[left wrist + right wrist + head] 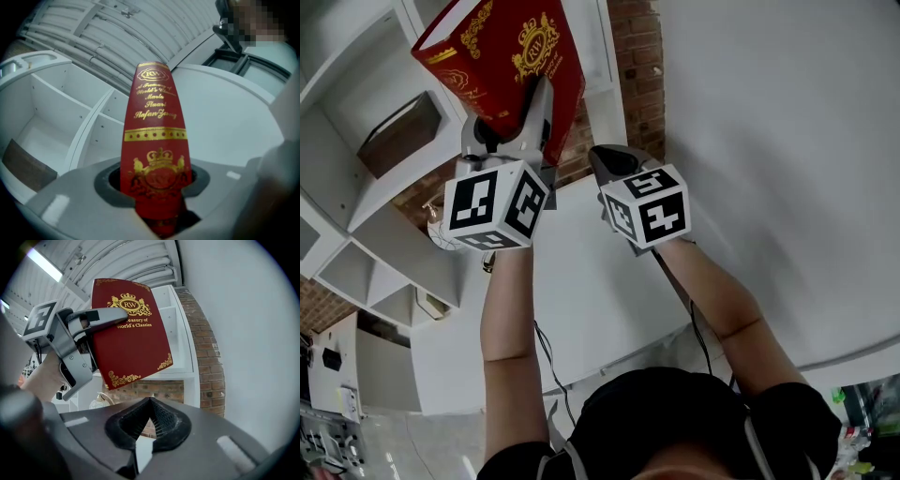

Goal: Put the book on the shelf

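Book (502, 47) sat pinched in left claw (534, 98) | right claw (605, 164) pressed together, empty | needed spine squared to shelf (389, 183) bay

Open shelf bays beside the raised book

The shelf (394, 192) stands left of the book (502, 56), its bays facing open. A box (398, 136) takes up part of one bay; the bay past the divider (89, 126) shows free room. A brick wall (637, 56) closes in behind, and the right gripper (602, 159) sits just beside the left gripper (534, 108).
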`<state>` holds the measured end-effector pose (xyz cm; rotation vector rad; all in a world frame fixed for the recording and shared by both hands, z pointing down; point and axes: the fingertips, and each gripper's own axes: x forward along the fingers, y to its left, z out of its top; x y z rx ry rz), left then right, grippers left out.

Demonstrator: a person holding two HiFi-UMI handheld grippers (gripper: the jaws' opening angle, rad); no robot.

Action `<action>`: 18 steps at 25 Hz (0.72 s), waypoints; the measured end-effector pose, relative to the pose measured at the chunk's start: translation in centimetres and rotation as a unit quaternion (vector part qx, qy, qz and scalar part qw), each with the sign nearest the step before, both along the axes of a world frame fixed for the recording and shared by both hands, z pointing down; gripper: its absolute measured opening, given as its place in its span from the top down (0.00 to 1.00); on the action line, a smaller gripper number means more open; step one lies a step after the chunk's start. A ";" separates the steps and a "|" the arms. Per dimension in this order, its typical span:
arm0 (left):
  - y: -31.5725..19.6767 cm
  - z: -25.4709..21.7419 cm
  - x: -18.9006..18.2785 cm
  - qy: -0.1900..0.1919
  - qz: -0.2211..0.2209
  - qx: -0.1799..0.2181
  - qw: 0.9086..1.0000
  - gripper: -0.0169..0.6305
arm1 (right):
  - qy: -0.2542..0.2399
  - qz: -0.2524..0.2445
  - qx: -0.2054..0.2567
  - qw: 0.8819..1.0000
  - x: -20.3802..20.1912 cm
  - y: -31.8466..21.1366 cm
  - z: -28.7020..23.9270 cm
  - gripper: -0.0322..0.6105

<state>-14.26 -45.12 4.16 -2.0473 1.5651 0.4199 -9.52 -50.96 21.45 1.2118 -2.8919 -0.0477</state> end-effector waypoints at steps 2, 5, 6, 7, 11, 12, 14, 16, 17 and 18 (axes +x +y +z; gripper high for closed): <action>-0.2 -0.3 -0.1 -0.009 -0.011 0.010 1.000 0.65 | -0.001 0.002 0.001 1.000 -0.1 -0.1 -0.1 0.96; -0.6 -0.3 -0.1 -0.019 -0.021 0.022 0.999 0.66 | -0.001 0.003 0.003 1.000 -0.2 -0.4 -0.1 0.95; -0.8 -0.2 -0.1 -0.020 -0.024 0.026 0.999 0.66 | 0.000 0.003 0.004 1.000 -0.3 -0.4 -0.1 0.95; -0.9 -0.2 -0.2 -0.020 -0.027 0.030 0.999 0.66 | 0.000 0.002 0.004 1.000 -0.4 -0.5 -0.1 0.95; -1.8 -0.7 -0.4 -0.009 -0.033 0.036 0.999 0.66 | 0.003 0.002 0.002 1.000 -0.5 -0.8 -0.3 0.95; -2.2 -1.0 -0.4 -0.008 -0.035 0.035 0.999 0.66 | 0.005 0.001 0.002 1.000 -0.4 -1.0 -0.4 0.95; -2.8 -1.3 -0.3 -0.011 -0.038 0.033 0.999 0.66 | 0.005 0.002 0.004 1.000 -0.6 -1.1 -0.5 0.95; -3.1 -1.4 -0.3 -0.017 -0.040 0.034 0.998 0.66 | 0.004 0.005 0.011 1.000 -0.9 -1.2 -0.5 0.95; -3.3 -1.6 -0.3 -0.020 -0.041 0.033 0.998 0.65 | 0.002 0.007 0.015 1.000 -1.1 -1.2 -0.6 0.95; -3.5 -1.7 -0.2 -0.022 -0.041 0.032 0.998 0.65 | 0.001 0.010 0.018 1.000 -1.1 -1.4 -0.7 0.95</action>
